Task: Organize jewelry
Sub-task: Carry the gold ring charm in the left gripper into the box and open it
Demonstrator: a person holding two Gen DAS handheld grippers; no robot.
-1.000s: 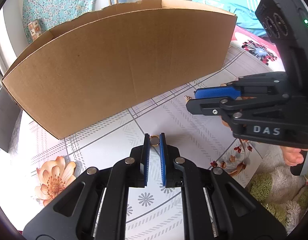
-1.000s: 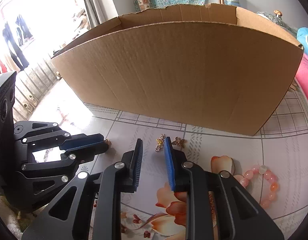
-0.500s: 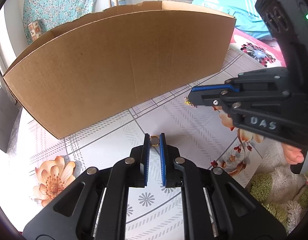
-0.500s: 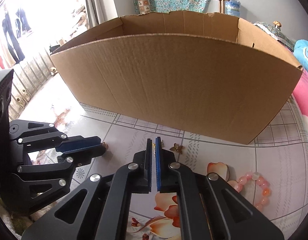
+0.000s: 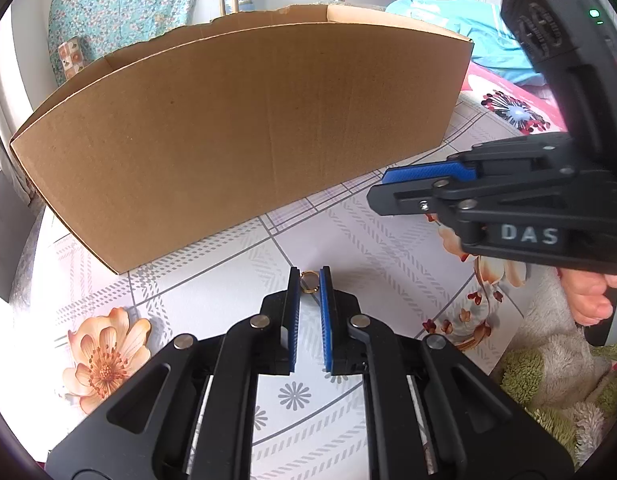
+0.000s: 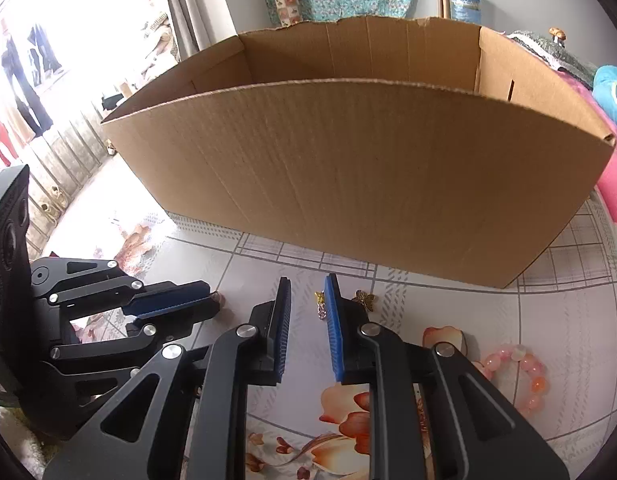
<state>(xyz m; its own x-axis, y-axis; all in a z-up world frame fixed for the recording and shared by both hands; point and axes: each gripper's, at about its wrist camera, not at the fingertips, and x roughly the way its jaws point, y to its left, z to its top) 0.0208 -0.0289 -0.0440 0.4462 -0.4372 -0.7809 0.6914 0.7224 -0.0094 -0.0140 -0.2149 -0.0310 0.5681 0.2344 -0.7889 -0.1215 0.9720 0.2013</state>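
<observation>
Just in front of the cardboard box (image 6: 360,168), on the floral tablecloth (image 5: 212,288), you have four pieces of jewelry: one gold ring (image 5: 308,282), one gold chain charm (image 6: 320,304), one bronze butterfly piece (image 6: 364,300) and one pink bead bracelet (image 6: 520,376). Your left gripper (image 5: 308,280) pinches the gold ring between its blue pads, tips low over the cloth near the box's front wall. Your right gripper (image 6: 307,292) stands spread, with the chain charm lying on the cloth between its fingertips, close against the right pad. The butterfly piece lies just beside that right finger on its outer side; the bracelet sits further to the right of the box's front, partly cut off behind the gripper body.

You cannot see the box floor from either view; only the inner back and side walls show. The box's top is open, its back rim torn and uneven. Bare cloth runs along the whole front wall, between it and both grippers.
</observation>
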